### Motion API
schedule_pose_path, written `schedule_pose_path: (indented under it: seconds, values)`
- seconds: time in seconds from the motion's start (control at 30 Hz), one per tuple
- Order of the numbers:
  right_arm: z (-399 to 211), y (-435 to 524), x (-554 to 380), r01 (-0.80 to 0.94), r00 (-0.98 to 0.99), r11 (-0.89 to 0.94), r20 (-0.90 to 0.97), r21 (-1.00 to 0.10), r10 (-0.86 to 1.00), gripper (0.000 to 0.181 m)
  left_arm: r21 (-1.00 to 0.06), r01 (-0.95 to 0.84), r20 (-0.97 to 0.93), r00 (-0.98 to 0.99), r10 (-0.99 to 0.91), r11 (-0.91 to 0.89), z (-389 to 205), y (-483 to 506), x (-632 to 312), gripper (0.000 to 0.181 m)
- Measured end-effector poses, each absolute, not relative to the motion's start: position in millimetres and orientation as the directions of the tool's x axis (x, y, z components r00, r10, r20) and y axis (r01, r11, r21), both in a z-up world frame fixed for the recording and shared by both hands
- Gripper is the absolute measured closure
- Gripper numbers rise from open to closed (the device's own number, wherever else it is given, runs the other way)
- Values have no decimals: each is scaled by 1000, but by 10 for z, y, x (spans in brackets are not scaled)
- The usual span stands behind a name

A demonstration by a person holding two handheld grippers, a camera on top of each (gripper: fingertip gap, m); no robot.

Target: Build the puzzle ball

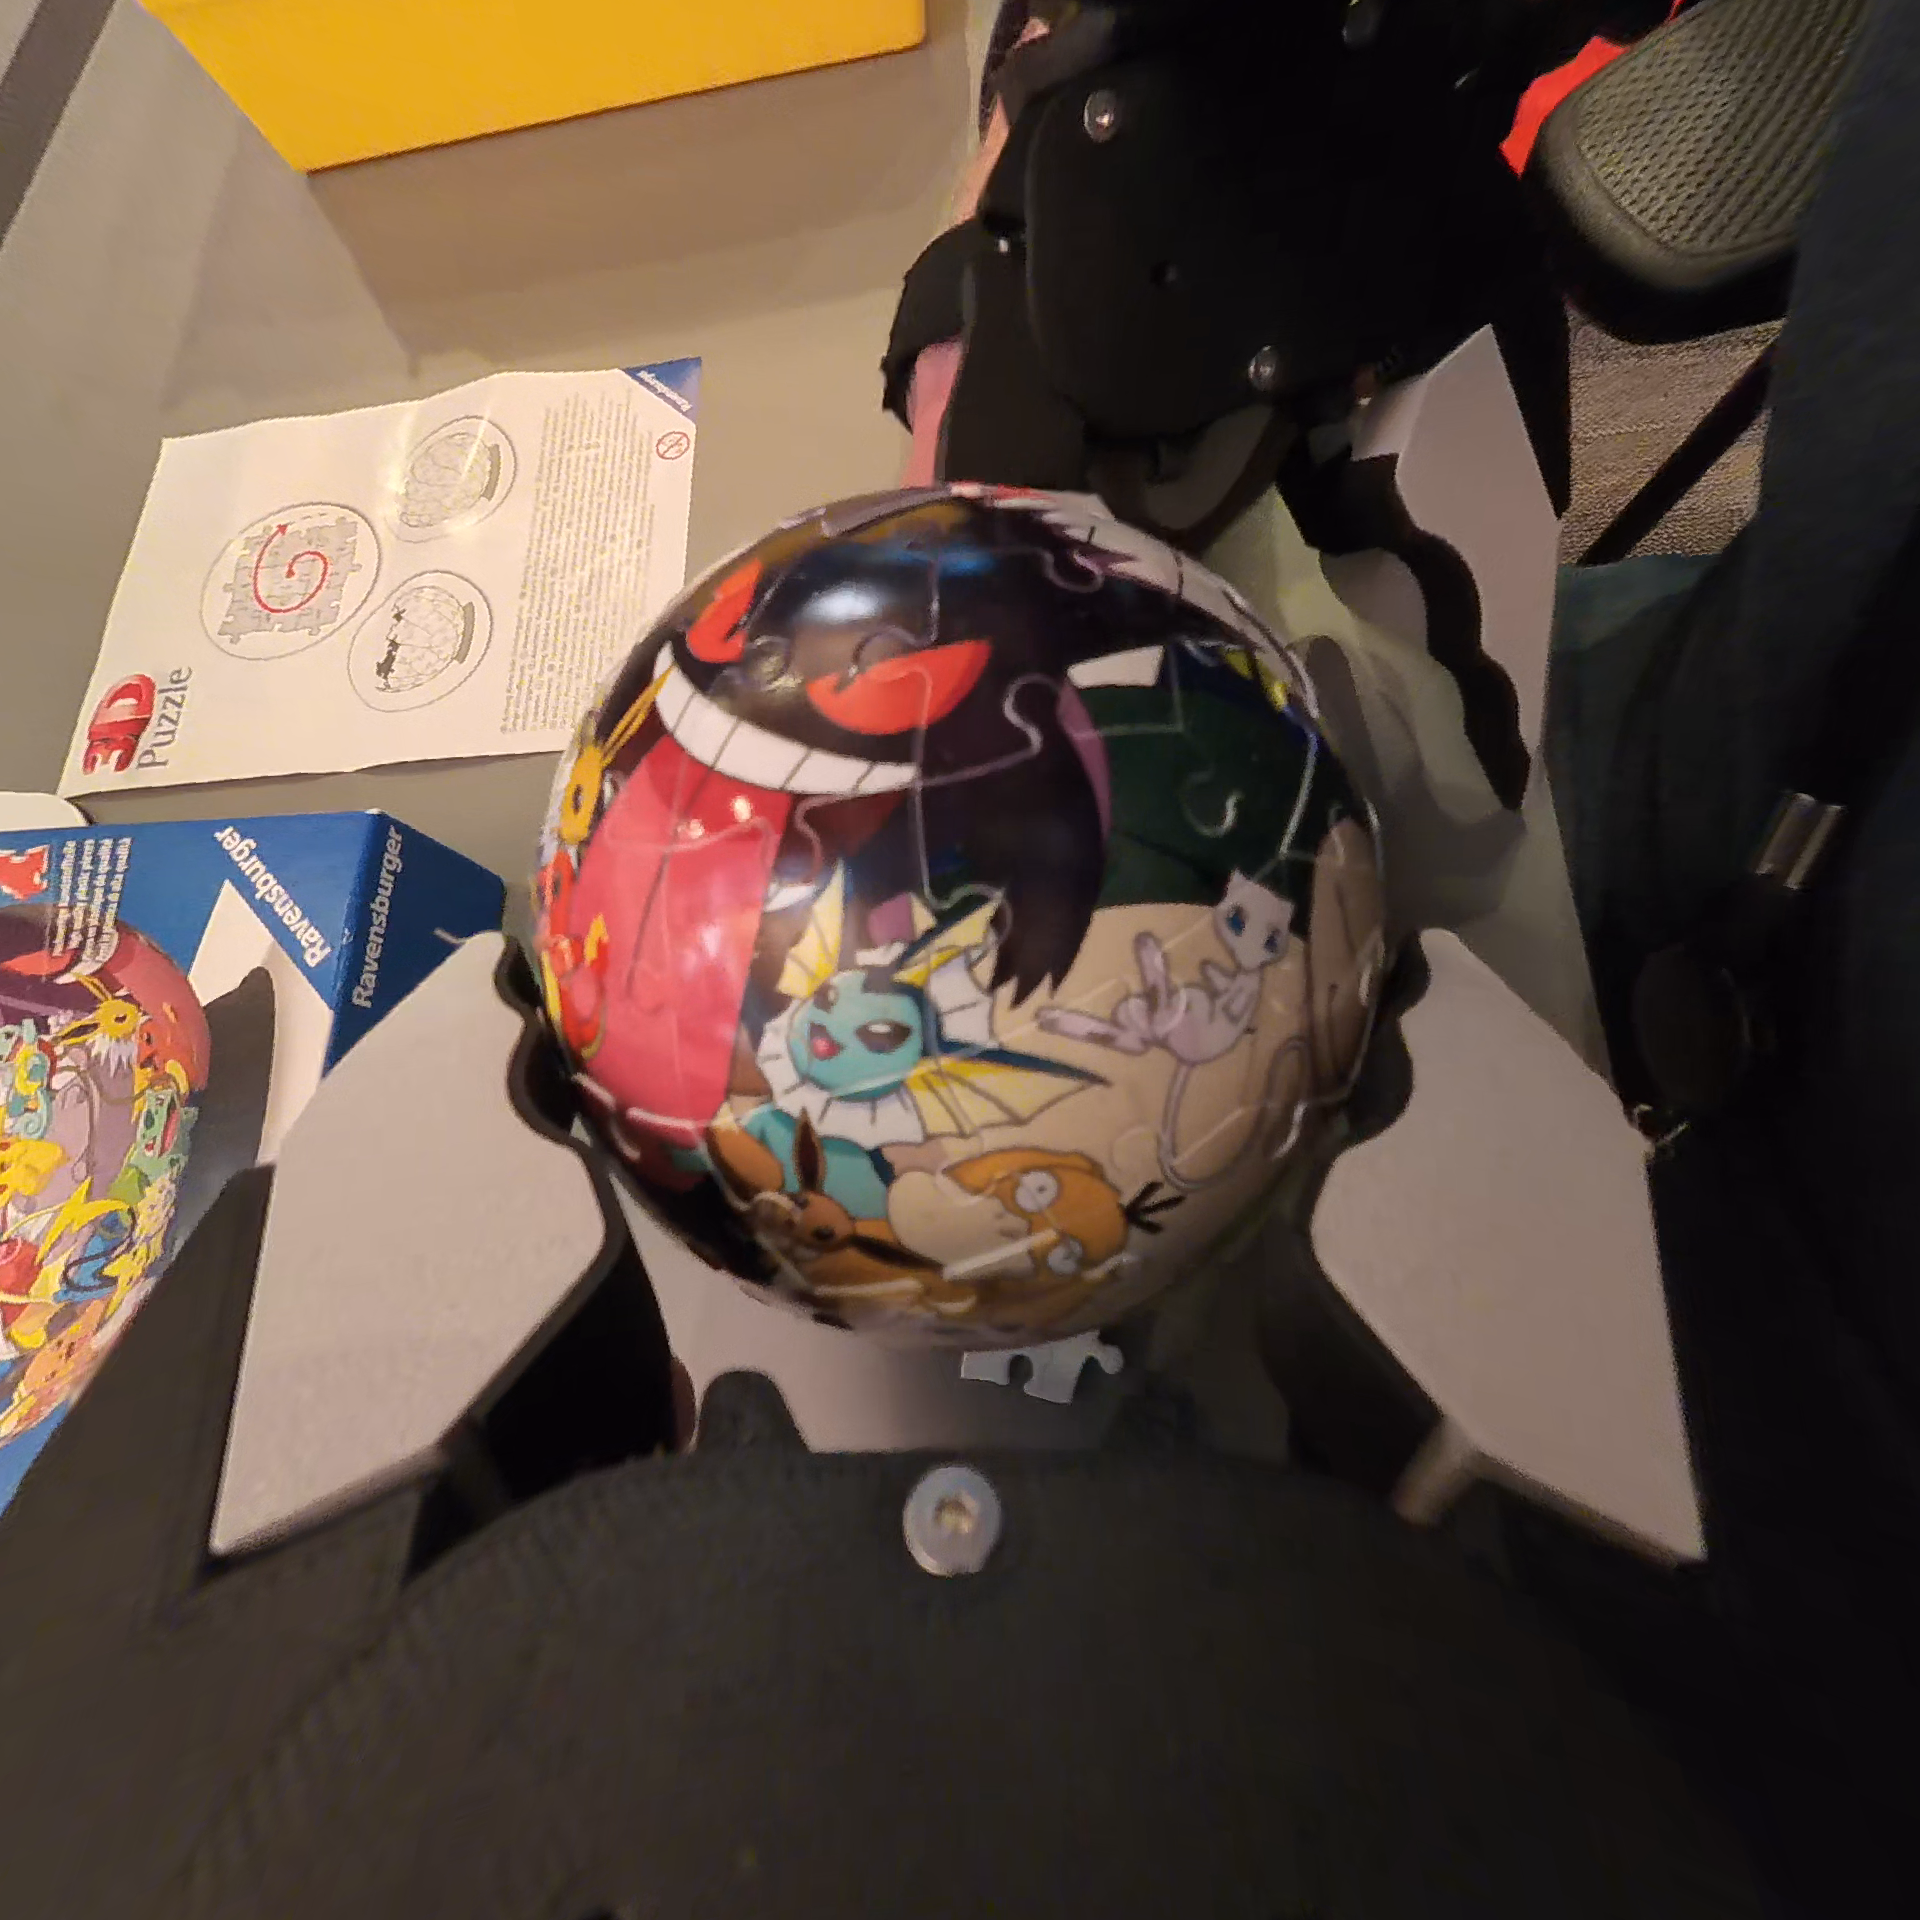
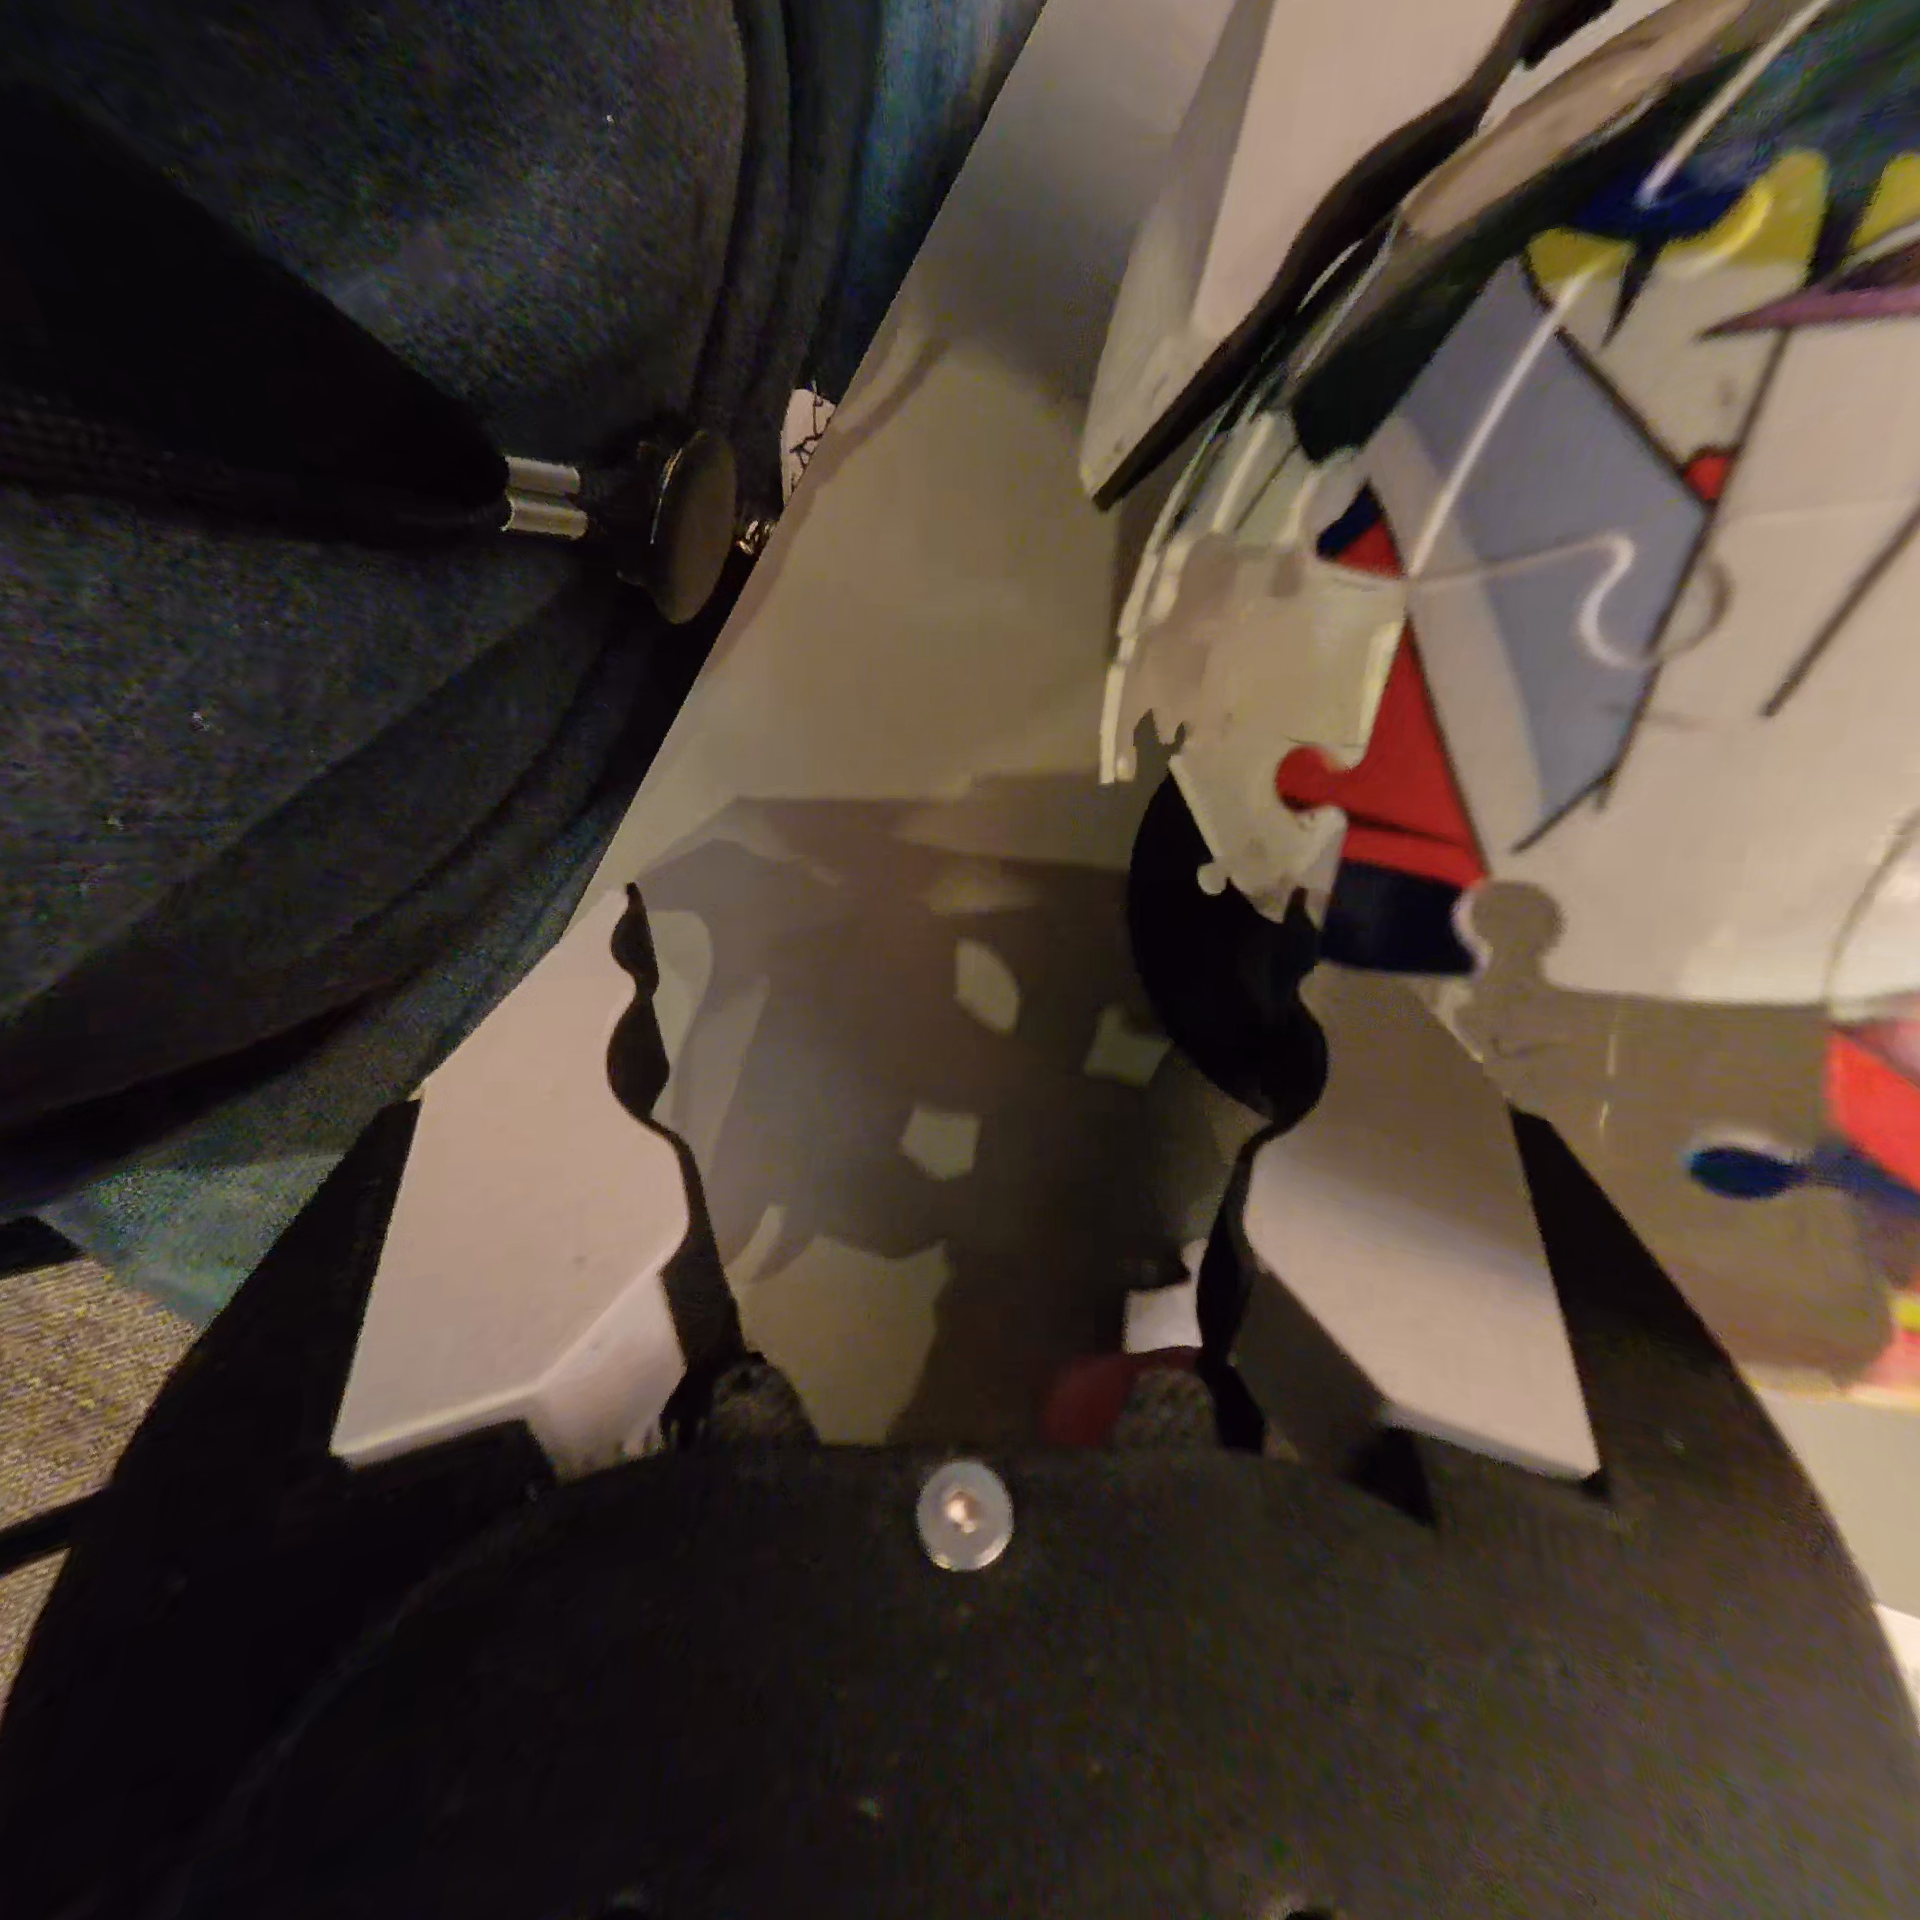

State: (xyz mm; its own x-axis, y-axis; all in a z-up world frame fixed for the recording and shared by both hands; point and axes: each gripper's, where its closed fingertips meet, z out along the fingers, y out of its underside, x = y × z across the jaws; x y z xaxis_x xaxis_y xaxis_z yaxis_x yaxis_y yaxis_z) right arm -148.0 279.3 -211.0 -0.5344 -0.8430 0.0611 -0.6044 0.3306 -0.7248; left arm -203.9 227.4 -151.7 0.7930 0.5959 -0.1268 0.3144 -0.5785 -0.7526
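The puzzle ball (image 1: pixel 956 914), glossy with cartoon creatures, is clamped between the two fingers of my left gripper (image 1: pixel 951 997), held above the grey table (image 1: pixel 208 312). A loose-looking white piece edge (image 1: pixel 1039 1366) pokes out under the ball. My right gripper (image 1: pixel 1195 457) sits right behind the ball's far side. In the right wrist view the right gripper (image 2: pixel 956 956) is open and empty. Its right finger (image 2: pixel 1257 1060) lies against a dark gap (image 2: pixel 1195 914) in the ball's shell (image 2: pixel 1558 468), edged by white piece backs (image 2: pixel 1247 665).
A folded instruction sheet (image 1: pixel 416 582) lies on the table to the left. The blue puzzle box (image 1: pixel 156 1039) is at the near left and a yellow box (image 1: pixel 540 73) at the far left. A person's dark clothing (image 2: pixel 312 520) and a mesh chair (image 1: pixel 1704 135) are close on the right.
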Motion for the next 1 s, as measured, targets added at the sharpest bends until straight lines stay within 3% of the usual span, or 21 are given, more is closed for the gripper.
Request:
schedule_pose_path:
  seconds: [1.0]
  values:
    - [-2043, 2854, -1525, -584, -540, 291, 96, -758, -836, 64, -638, 238, -99, 917, 385, -732, -1638, 2034, -2024, 35]
